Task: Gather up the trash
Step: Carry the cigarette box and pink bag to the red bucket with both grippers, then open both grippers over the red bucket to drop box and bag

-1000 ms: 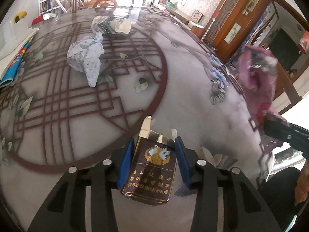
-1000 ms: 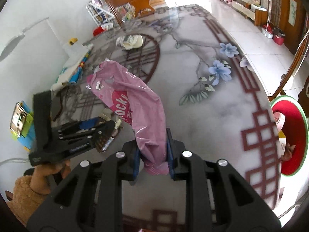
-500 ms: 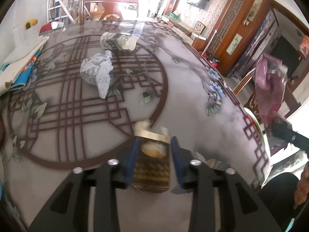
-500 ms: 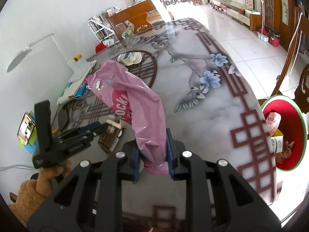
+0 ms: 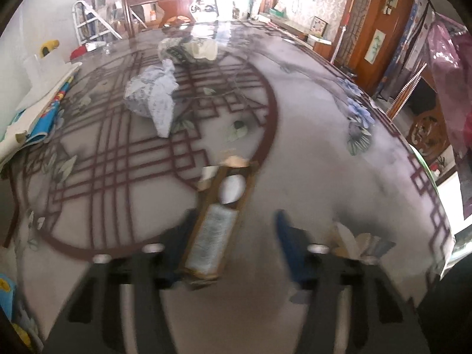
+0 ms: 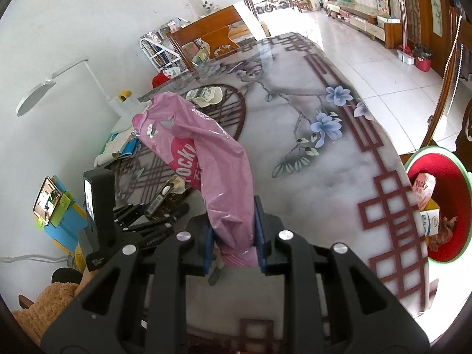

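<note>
A dark brown cigarette pack (image 5: 218, 221) stands tilted on its narrow side on the patterned table (image 5: 309, 153). It sits between the fingers of my left gripper (image 5: 234, 224), whose jaws are closing. The pack leans by the left finger, and a gap shows at the right pad (image 5: 284, 236). My right gripper (image 6: 233, 236) is shut on a pink Pocky wrapper (image 6: 212, 159), which it holds up above the table. The right wrist view shows the left gripper (image 6: 153, 221) at the pack (image 6: 165, 197). Crumpled paper (image 5: 153, 97) and a crushed paper cup (image 5: 188, 48) lie farther back.
A red bin with a green rim (image 6: 424, 151) stands beside the table's right edge and holds several pieces of trash. Books and papers (image 5: 38, 112) lie along the table's left edge. A wooden chair (image 6: 206, 35) stands at the far end, a white wall to the left.
The cigarette pack has tipped from lying flat onto its narrow side between the left fingers. The right gripper has lifted the pink wrapper a little, and the bin shows more fully.
</note>
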A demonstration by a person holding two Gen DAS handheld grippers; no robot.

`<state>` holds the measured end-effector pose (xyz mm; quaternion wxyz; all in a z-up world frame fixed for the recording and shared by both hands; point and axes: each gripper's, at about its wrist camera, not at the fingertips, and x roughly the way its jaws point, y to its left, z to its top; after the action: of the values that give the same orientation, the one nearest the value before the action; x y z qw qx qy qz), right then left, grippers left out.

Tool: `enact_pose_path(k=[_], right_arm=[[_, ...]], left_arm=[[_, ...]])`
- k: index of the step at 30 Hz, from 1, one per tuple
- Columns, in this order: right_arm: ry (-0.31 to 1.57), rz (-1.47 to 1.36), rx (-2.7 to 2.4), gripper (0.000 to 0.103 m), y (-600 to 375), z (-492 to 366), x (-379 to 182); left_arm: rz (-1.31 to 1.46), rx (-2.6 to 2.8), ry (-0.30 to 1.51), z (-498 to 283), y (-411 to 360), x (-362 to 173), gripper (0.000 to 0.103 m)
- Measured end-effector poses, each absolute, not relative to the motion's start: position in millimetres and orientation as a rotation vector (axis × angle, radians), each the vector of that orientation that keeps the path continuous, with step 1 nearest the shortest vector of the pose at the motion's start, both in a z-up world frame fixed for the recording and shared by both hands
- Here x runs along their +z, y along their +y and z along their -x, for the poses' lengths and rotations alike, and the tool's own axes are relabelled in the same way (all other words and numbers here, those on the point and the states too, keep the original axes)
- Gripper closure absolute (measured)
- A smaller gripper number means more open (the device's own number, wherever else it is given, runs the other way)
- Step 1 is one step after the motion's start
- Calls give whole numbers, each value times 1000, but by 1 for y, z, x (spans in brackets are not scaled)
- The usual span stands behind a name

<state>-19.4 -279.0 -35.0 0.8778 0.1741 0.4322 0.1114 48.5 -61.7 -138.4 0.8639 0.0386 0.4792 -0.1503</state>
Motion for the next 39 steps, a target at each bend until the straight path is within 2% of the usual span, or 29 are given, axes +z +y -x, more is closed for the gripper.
enact_pose_path(k=[1, 6, 10, 15, 21, 27, 32, 34, 35, 37, 38, 39], right_arm=[[899, -363, 234, 80, -280, 20, -35], [880, -415, 244, 80, -289, 24, -31], [864, -463, 240, 80, -307, 31, -26], [798, -483, 121, 80, -363, 59, -15], [776, -577, -67, 80, -444, 90, -32], [755, -685, -210, 80, -509, 116, -56], [752, -741, -277, 80, -545, 124, -72], [752, -750, -294, 77, -555, 123, -76], [749, -756, -303, 73, -559, 124, -77], [740, -773, -328, 71, -566, 124, -81], [740, -780, -333, 70, -568, 123, -82], [743, -782, -339, 70, -569, 121, -85]], left_arm=[[-58, -316, 1011, -50, -58, -137, 84], [127, -346, 960, -41, -51, -115, 84], [189, -453, 941, -27, -82, -96, 84], [124, -618, 907, -10, -147, -67, 84], [82, -858, 912, -6, -238, -51, 84], [-68, -1059, 968, -4, -337, -58, 84], [-122, -1083, 1004, -16, -387, -73, 84], [-143, -1077, 1004, -19, -398, -77, 84], [-146, -1075, 1003, -21, -402, -79, 83], [-148, -1070, 1002, -21, -407, -80, 62], [-145, -1062, 994, -22, -407, -80, 35], [-135, -1051, 971, -21, -405, -79, 25]])
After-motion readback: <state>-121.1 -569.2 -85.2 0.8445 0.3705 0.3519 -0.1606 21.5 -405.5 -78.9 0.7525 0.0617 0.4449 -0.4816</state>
